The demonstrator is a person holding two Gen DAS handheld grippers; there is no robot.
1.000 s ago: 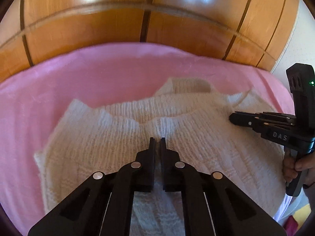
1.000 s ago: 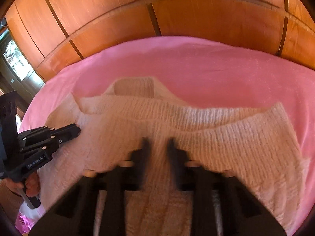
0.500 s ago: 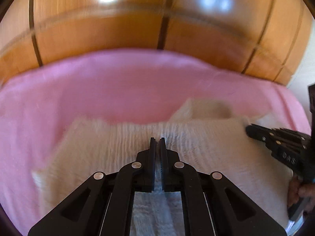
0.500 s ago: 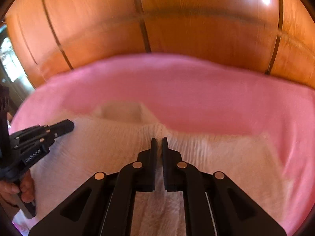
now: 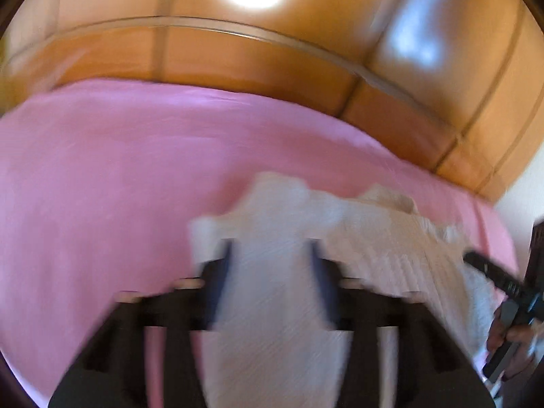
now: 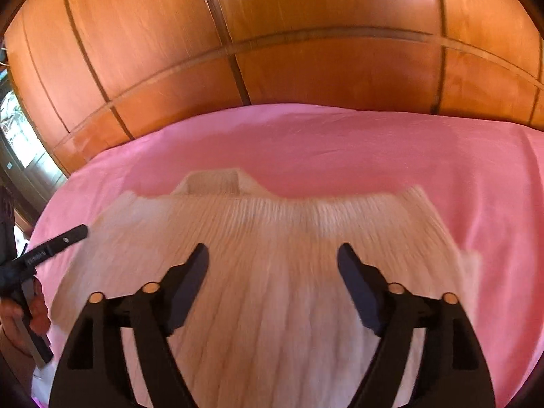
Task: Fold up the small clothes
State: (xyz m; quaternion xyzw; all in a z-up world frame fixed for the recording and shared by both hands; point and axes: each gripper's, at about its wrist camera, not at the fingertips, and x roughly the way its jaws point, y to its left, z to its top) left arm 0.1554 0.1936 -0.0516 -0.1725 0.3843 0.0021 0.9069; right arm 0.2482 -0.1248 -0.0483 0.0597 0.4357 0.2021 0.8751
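Note:
A cream knitted garment [image 6: 272, 224] lies folded across a pink bedsheet [image 6: 340, 142], with its collar at the far edge. My right gripper [image 6: 272, 255] hovers over the middle of it. Its jaws are opening wide, and only the flat knit shows below the gap. The left wrist view is blurred. There, my left gripper [image 5: 268, 251] is over the garment's [image 5: 374, 238] left end, jaws opening, pads apart and not pressing the cloth. Each gripper also shows in the other's view: the right gripper [image 5: 471, 257] at the right edge, the left gripper [image 6: 81, 229] at the left edge.
A glossy wooden panelled wall [image 6: 306, 34] rises behind the bed. The pink sheet [image 5: 102, 187] stretches left of and beyond the garment. A person's hand [image 6: 30, 306] holds the left gripper's handle at the bed's left side, by a window.
Both grippers were shut at the garment's folded edge half a second ago; both have now opened and let go of the knit. The left one has swung over the garment's left end.

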